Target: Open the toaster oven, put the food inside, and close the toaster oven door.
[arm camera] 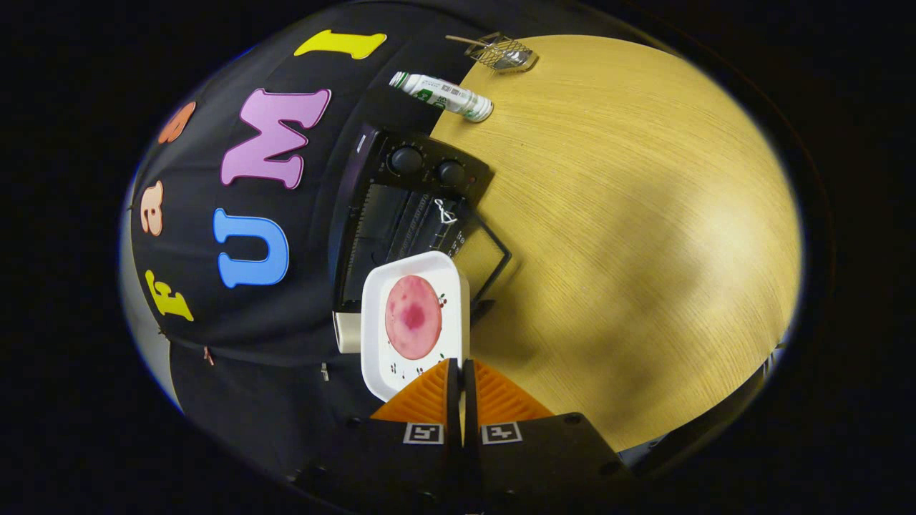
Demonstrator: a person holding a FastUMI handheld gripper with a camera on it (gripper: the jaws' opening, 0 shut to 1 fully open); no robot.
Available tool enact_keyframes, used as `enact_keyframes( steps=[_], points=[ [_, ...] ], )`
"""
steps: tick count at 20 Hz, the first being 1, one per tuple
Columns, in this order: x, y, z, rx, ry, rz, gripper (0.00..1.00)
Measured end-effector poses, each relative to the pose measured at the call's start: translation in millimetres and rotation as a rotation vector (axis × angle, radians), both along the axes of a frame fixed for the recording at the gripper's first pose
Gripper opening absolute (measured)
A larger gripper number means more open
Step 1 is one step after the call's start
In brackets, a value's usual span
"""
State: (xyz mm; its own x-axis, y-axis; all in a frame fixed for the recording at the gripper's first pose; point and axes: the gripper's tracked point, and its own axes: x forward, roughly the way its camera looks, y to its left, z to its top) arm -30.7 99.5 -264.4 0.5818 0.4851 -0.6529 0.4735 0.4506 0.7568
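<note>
Gripper view: at lower centre the hand-held gripper [460, 375] is clenched on the rim of a white tray [376, 325] carrying pink food [413, 317]. Just beyond, mid-frame, the oven [401, 214] stands open on the table [630, 236]. The loading step is in hand; next, the tray likely needs aligning with the opening.

Pale yellow wood-grain tabletop [630, 236] spreads ahead of jaws and off to one side, grain in fine parallel lines. Soft bright patch of light on it well beyond jaws; dim shadow nearer them. Black cloth booth wall [286, 336] hangs on other side, meeting tabletop edge far ahead. Sliver of grey floor [143, 322] past cloth's outer edge.
</note>
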Motion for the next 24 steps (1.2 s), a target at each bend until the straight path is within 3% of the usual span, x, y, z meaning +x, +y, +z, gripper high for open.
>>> enact_keyframes(
  steps=[12, 19, 24],
  points=[
    [91.7, 40.1, -47.0, 0.046, 0.044, -0.13, 0.05],
    [129.4, 66.0, -67.6, -0.003, 0.036, -0.182, 0.05],
    [163.2, 64.8, -67.6, -0.011, -0.001, -0.298, 0.05]
  ],
)
